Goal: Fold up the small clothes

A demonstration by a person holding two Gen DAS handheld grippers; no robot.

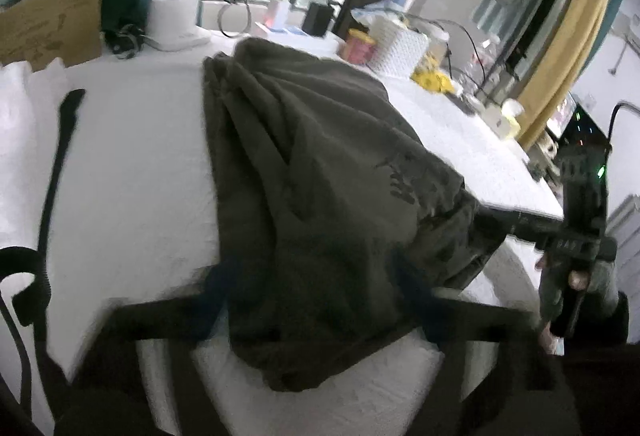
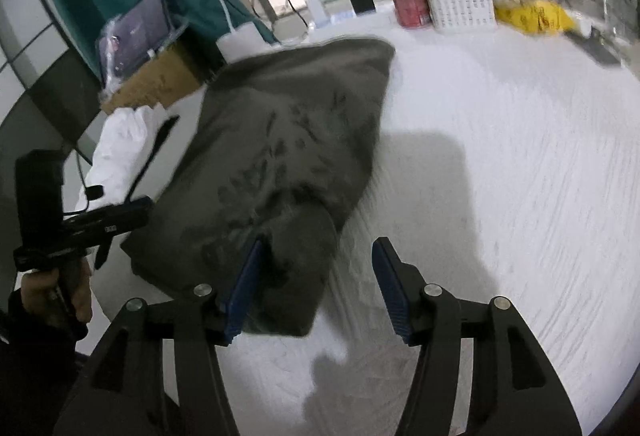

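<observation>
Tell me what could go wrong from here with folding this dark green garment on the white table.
1. The dark green garment hangs over the near edge of the white table, so it could slide off.
2. The right tool is open with a corner of the cloth between its pads; closing now might grab only one layer.
3. A black strap lies beside the garment and could get folded in.

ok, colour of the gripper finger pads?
Blue pads; clearest in the right wrist view.
</observation>
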